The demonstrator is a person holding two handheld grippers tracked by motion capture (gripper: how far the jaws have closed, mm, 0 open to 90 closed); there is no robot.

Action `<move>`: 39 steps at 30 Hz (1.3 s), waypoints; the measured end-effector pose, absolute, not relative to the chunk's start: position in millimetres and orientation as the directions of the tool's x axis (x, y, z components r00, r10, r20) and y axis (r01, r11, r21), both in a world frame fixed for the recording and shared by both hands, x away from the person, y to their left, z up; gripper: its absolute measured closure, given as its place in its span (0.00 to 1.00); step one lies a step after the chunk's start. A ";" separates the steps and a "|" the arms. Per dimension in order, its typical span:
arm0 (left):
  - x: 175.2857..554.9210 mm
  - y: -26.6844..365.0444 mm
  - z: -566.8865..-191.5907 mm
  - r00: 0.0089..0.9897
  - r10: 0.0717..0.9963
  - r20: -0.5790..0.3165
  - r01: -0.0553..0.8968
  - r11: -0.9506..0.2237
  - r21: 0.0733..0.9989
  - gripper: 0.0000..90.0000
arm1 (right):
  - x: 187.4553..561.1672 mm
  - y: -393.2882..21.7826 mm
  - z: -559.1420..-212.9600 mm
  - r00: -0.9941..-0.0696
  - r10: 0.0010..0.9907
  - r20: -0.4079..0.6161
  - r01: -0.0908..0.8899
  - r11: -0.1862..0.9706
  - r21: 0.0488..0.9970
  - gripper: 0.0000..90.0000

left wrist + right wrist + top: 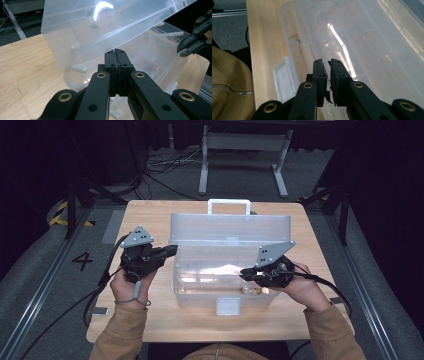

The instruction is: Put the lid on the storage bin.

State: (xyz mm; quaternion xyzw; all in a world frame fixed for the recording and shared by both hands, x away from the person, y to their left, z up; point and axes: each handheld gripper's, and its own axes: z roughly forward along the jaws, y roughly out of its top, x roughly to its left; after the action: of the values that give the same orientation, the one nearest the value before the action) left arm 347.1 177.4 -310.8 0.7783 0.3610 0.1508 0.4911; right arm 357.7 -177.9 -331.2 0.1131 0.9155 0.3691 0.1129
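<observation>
One clear box [225,285], lengthwise left-right

- The clear box [227,270] takes up the middle of the counter [150,220]; its raised lid [230,226] walls off the far side.
- You have bare counter left of the box, around your left gripper [172,251].
- The box mouth is open from above; your right gripper [243,273] reaches in over its right wall.
- The front latch [228,306] juts toward you.

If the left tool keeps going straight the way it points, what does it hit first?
Most likely the clear plastic box: the left tool, jaws shut, points at the box's near end wall, seemingly just short of it, though depth is hard to judge.
</observation>
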 end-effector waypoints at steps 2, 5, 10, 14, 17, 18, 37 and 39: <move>347.0 177.2 -310.9 0.695 0.709 -0.119 0.414 -0.260 0.872 0.99 | 356.2 -181.0 -328.9 -0.950 0.292 -0.113 0.128 0.692 0.711 0.93; 347.0 177.2 -311.0 0.696 0.708 -0.119 0.415 -0.261 0.872 0.99 | 354.9 -185.4 -326.9 -0.949 0.294 -0.113 0.127 0.684 0.719 0.93; 345.9 177.8 -311.2 0.700 0.705 -0.110 0.410 -0.272 0.871 0.99 | 355.3 -196.2 -327.0 -0.942 0.316 -0.110 0.137 0.665 0.735 0.93; 344.8 177.7 -311.7 0.704 0.703 -0.099 0.405 -0.284 0.869 0.99 | 354.9 -206.1 -326.2 -0.942 0.324 -0.093 0.146 0.642 0.753 0.93; 344.4 177.5 -311.7 0.705 0.703 -0.096 0.405 -0.287 0.868 0.99 | 354.7 -210.6 -326.0 -0.939 0.333 -0.086 0.155 0.634 0.758 0.93; 344.3 177.5 -311.8 0.705 0.702 -0.096 0.405 -0.288 0.868 0.99 | 354.5 -213.6 -326.3 -0.940 0.331 -0.086 0.152 0.630 0.762 0.93; 342.7 173.7 -314.8 0.710 0.699 -0.083 0.404 -0.308 0.861 0.99 | 361.9 -255.3 -326.8 -0.877 0.480 0.030 0.275 0.448 0.851 1.00; 342.3 173.6 -314.9 0.709 0.700 -0.083 0.405 -0.308 0.861 0.99 | 363.1 -261.6 -327.8 -0.864 0.503 0.038 0.284 0.422 0.861 1.00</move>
State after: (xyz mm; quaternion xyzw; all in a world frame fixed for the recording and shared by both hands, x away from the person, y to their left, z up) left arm 342.3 173.6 -314.9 0.7937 0.3481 0.1557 0.4740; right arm 363.1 -261.6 -327.8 0.2353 0.8356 0.4833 0.1131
